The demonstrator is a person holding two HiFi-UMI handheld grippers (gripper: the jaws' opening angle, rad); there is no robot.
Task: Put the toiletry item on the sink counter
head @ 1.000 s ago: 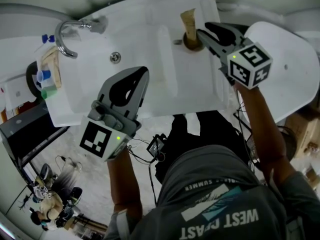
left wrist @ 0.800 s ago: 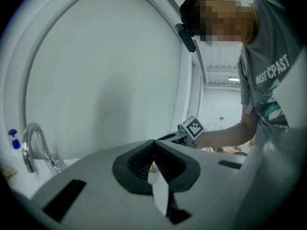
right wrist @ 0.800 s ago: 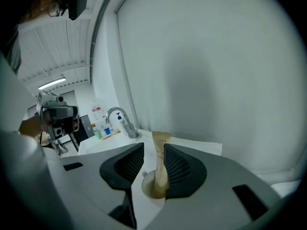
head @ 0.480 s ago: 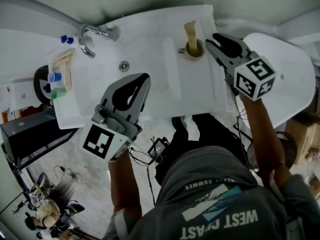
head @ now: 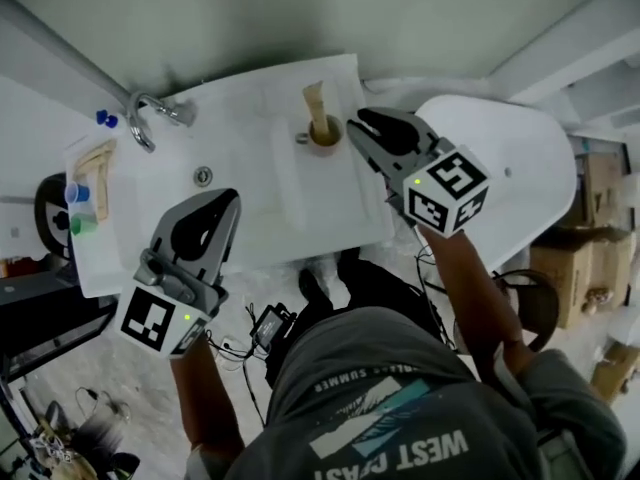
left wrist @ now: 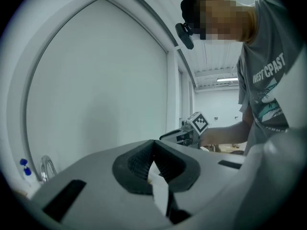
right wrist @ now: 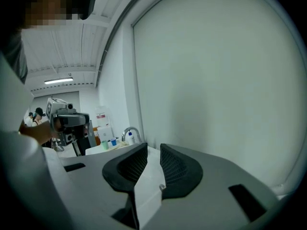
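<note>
The toiletry item is a tan tube [head: 315, 103] standing upright in a small round holder [head: 324, 135] on the white sink counter [head: 300, 213]. My right gripper [head: 352, 126] hovers just right of the tube, not touching it. Its jaws [right wrist: 153, 148] are closing with a narrow gap and nothing between them. My left gripper [head: 228, 200] hangs over the counter's front edge near the basin, away from the tube. Its jaws [left wrist: 153, 145] are shut with their tips meeting and nothing held.
A chrome faucet [head: 140, 118] and drain [head: 203, 176] lie at the counter's left. Beyond them are a beige cloth [head: 92, 163], a blue cup [head: 75, 193] and a green cup [head: 80, 225]. A white rounded fixture [head: 510, 158] sits right of the counter, cardboard boxes [head: 580, 268] beyond.
My right gripper has drawn back a little from the tube's holder and its jaws have narrowed. The head view has swung, so the counter sits further left. The left gripper stays shut.
</note>
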